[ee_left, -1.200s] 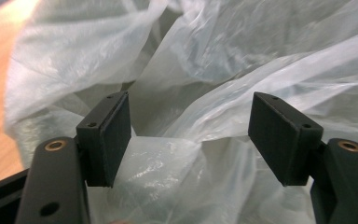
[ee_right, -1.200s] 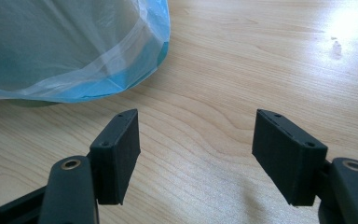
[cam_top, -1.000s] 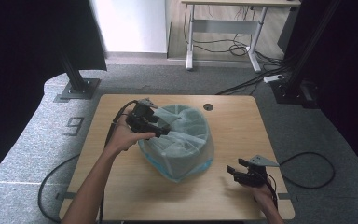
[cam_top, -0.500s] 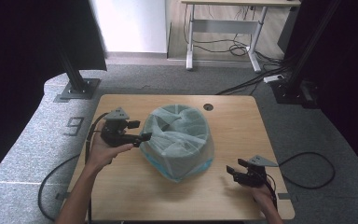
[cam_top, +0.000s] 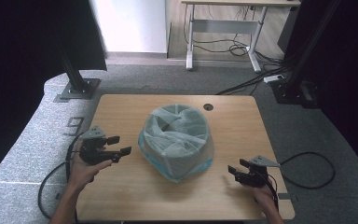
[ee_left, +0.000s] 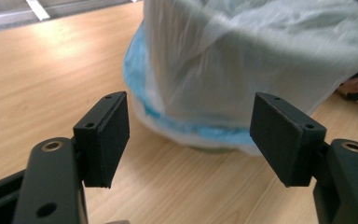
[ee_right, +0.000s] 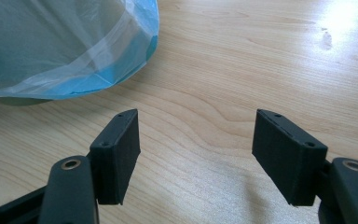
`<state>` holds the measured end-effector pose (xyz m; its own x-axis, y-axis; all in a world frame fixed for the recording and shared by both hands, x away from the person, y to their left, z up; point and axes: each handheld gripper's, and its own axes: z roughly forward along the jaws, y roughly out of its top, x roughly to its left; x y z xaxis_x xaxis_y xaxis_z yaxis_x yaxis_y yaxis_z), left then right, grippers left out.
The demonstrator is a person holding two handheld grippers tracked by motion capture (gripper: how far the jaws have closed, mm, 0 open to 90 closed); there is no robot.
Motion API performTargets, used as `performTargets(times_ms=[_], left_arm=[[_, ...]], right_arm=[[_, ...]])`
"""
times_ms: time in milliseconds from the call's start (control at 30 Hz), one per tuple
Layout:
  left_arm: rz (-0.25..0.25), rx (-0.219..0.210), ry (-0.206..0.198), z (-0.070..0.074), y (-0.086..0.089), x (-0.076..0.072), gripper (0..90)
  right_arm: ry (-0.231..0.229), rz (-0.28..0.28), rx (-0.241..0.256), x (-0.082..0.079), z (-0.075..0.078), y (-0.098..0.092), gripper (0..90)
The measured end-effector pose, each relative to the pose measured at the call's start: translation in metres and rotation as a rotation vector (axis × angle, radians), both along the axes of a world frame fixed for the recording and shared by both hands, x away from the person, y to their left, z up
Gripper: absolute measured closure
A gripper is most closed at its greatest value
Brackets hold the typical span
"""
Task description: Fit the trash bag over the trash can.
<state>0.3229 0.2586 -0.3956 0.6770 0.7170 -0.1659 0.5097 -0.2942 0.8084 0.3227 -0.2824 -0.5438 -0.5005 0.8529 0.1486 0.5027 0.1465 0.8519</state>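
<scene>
**Bagged bin at table centre, both grippers standing off**

Bin (cam_top: 176,140) sits mid-table, upright, draped in a thin pale-blue plastic bag (cam_top: 186,165) that covers its rim and sides; the bag's hem bunches on the wood around the base. Liner sags into the mouth in folds.

Left gripper (cam_top: 116,145) at the table's (cam_top: 233,121) left edge, just beside the bin but not touching it. Jaws wide apart, nothing between them. In the left gripper view the bagged wall rises straight ahead beyond the pads (ee_left: 105,137), with bare wood in between.

Right gripper (cam_top: 237,168) near the front right corner, well apart from the bin. Jaws also spread, empty. In the right gripper view the bag's blue hem lies at upper left, clear of the pads (ee_right: 119,154); ahead is open wood grain.

Surroundings: small round cable hole (cam_top: 208,107) in the tabletop behind the bin. A black cable (cam_top: 307,172) loops on the grey carpet to the right. Black stand base (cam_top: 78,88) off the far left corner; a second desk (cam_top: 223,28) with trailing wires farther back.

Nothing lies between either gripper and the bin.
</scene>
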Motion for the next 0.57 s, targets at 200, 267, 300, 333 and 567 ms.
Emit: performTargets(times_ms=[200,267,300,333,567], left_arm=[[0.021,0.008,0.017,-0.016,0.009,-0.005,28.4],[0.022,0.012,0.024,-0.019,0.01,-0.004,28.4],[0.024,0.012,0.028,-0.02,0.011,-0.004,28.4],[0.025,0.011,0.034,-0.022,0.011,-0.003,28.4],[0.033,0.013,0.054,-0.027,0.011,0.001,28.3]], right_arm=[[0.004,0.001,-0.007,0.0,-0.001,0.001,31.2],[0.004,0.0,-0.006,0.0,-0.001,0.002,31.2],[0.004,-0.001,-0.006,0.0,-0.001,0.001,31.2],[0.004,-0.002,-0.005,0.0,-0.001,0.001,31.2],[0.002,-0.007,-0.001,0.0,-0.001,-0.001,31.2]])
